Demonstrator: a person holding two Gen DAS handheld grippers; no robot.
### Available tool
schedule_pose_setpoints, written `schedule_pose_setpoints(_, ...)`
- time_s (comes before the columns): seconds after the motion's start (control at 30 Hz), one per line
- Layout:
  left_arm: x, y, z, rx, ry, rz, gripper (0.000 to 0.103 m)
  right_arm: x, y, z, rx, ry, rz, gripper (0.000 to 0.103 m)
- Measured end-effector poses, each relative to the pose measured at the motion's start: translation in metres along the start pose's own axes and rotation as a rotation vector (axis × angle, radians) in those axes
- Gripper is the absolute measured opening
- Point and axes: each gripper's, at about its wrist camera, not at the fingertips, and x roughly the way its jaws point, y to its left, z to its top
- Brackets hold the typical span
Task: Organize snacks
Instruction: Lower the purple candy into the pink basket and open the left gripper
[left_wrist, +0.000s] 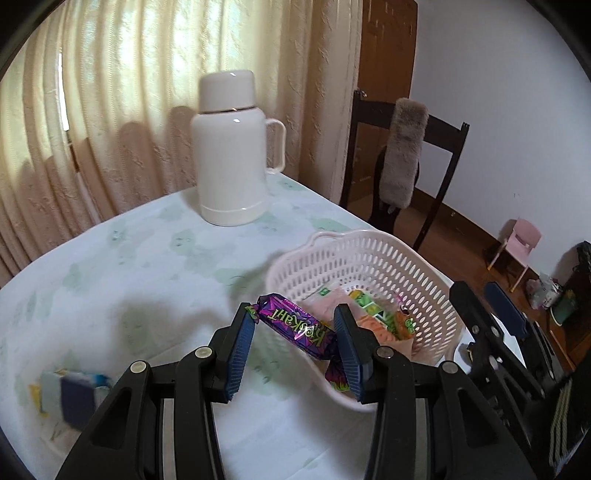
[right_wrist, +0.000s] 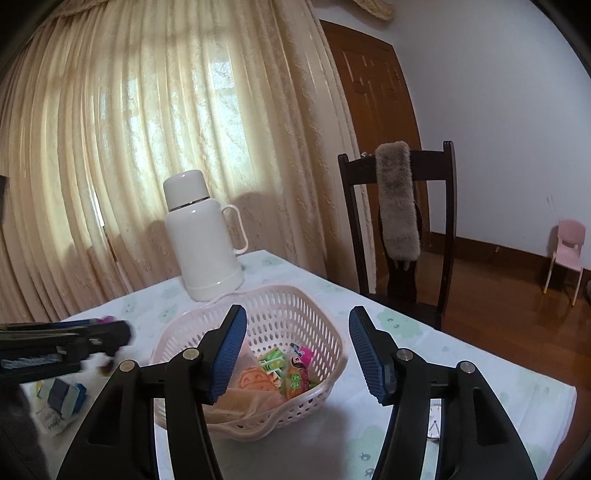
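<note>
My left gripper is shut on a purple candy bar, gripped end to end and held over the near-left rim of the pale pink basket. Several snack packets lie inside the basket. In the right wrist view my right gripper stands open and empty above the same basket, with the orange, green and pink packets below it. The left gripper shows blurred at the left edge of that view. The right gripper appears just right of the basket.
A white thermos jug stands behind the basket near the curtain. Blue-and-white snack packets lie on the tablecloth to the left. A dark chair with a grey fur cover stands at the table's far side.
</note>
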Motion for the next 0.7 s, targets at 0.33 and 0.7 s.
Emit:
schedule_pose_setpoints(0.33,0.017,-0.009,0.004,-0.019,0.023,-0.03,0.075,0.005,-0.01,0.0,0.051,0.018,-0.001,0.059)
schedule_pose_setpoints(0.7,0.006,0.014,0.0,-0.098,0.026,-0.008,0.078,0.003,-0.008,-0.001,0.048,0.016,-0.003,0.061)
